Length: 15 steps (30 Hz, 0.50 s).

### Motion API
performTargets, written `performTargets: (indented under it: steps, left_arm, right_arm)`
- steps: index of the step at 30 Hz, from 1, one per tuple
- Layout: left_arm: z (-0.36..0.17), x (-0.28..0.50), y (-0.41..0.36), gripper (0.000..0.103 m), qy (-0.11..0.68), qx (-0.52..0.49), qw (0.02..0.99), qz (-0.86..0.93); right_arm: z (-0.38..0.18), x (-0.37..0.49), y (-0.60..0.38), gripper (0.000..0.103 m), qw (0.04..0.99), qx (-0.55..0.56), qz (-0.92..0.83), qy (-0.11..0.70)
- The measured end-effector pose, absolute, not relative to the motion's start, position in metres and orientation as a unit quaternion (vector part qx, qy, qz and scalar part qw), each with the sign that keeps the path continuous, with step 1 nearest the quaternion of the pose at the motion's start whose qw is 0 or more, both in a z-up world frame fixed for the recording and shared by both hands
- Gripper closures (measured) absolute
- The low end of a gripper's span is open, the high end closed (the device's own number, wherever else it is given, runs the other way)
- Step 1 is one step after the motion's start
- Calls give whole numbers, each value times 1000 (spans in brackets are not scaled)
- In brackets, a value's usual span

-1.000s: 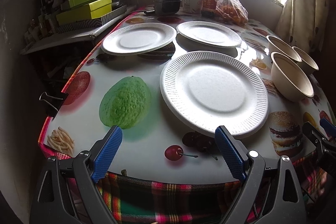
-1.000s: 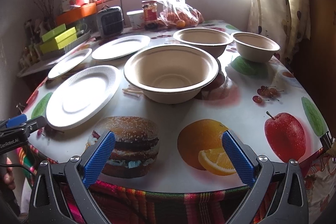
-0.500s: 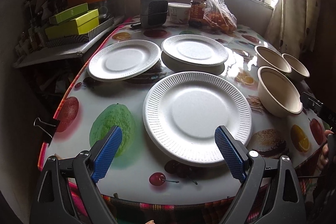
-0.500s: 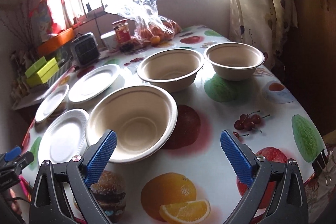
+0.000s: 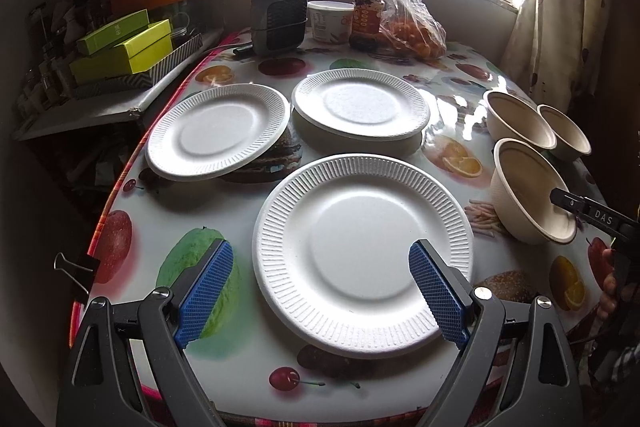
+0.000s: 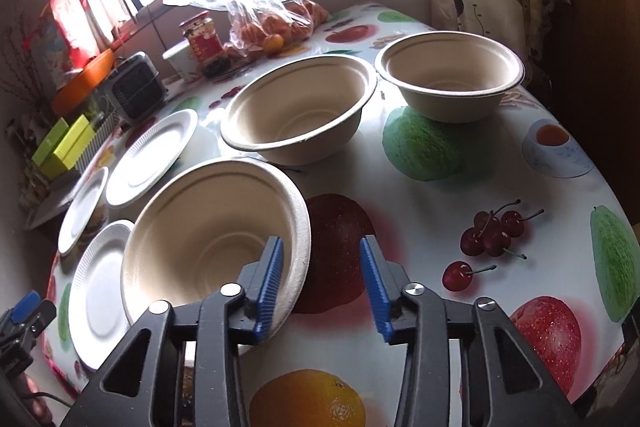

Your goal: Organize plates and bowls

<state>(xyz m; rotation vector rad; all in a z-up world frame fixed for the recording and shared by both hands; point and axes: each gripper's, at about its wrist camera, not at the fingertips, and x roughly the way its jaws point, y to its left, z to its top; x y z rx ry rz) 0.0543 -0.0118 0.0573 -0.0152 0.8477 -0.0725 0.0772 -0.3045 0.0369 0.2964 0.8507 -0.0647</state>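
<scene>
The right tool [image 6: 321,287] has just been closing. The rim of the nearest bowl [image 6: 208,227] sits between its blue pads: the left pad is inside the bowl against the wall, and the right pad is outside and apart from it, so the bowl is not pinched yet. The bowl is tipped a little toward the plates. Two more bowls stand behind it on the table [image 6: 420,211], a middle bowl [image 6: 296,111] and a far bowl [image 6: 450,75] by the curtain.

The left tool [image 5: 320,291] has its pads wide apart and holds nothing. It is above the near edge of the big white plate [image 5: 360,247]. Two more plates lie farther back, a left plate [image 5: 218,131] and a back plate [image 5: 360,103]. A bag of oranges [image 5: 408,27] is at the far end by the window.
</scene>
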Motion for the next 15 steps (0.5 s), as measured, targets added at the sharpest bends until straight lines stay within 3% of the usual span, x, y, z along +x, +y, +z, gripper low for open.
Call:
performTargets:
  steps: [3, 5, 15]
  left_arm:
    - [58, 59, -14, 13, 414, -10, 910, -41]
    - [58, 61, -15, 13, 415, -11, 909, -46]
    - [66, 71, -19, 13, 414, -13, 908, -59]
  right_arm:
    - [36, 78, -307, 78, 897, 149, -28, 415]
    - [36, 78, -308, 90, 896, 153, -25, 416]
    - [51, 69, -329, 92, 900, 150, -55, 406]
